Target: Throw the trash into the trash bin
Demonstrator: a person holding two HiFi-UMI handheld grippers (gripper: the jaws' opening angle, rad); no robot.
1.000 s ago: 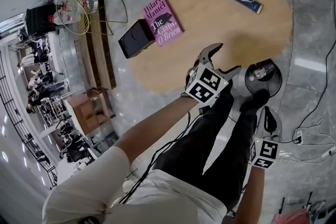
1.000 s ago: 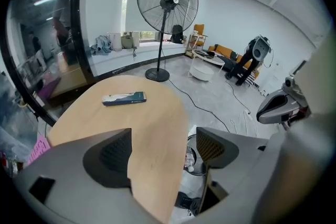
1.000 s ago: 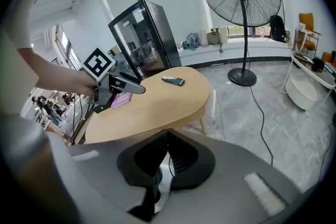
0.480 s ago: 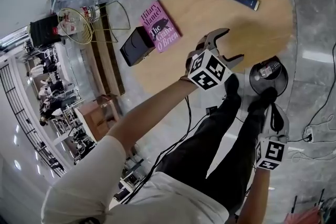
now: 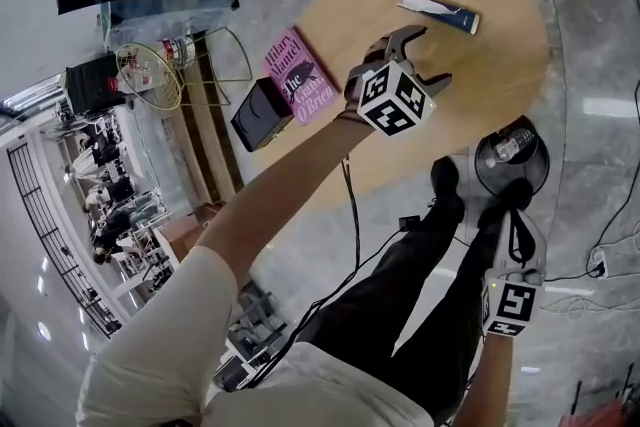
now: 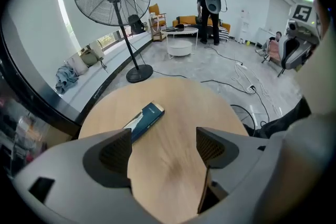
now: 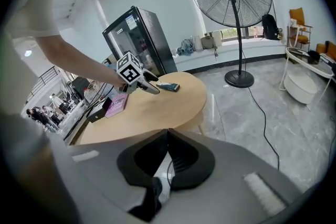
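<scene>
packet (image 6: 143,119): 11 o'clock of left tool (image 6: 163,147), jaws wide, empty, lining up a grab
right tool (image 7: 167,136): closed, empty, idle

You can read "Hilary Mantel" and "O'Brien" on the pink paperback book (image 5: 298,75) lying on the round wooden table (image 5: 480,65).

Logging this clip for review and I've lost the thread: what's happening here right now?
A person holds the left gripper over the table, jaws open, pointed at the blue-and-white wrapper lying there, not touching it. The right gripper hangs low at their side, shut on nothing. The trash bin sits on the floor beside the table.
</scene>
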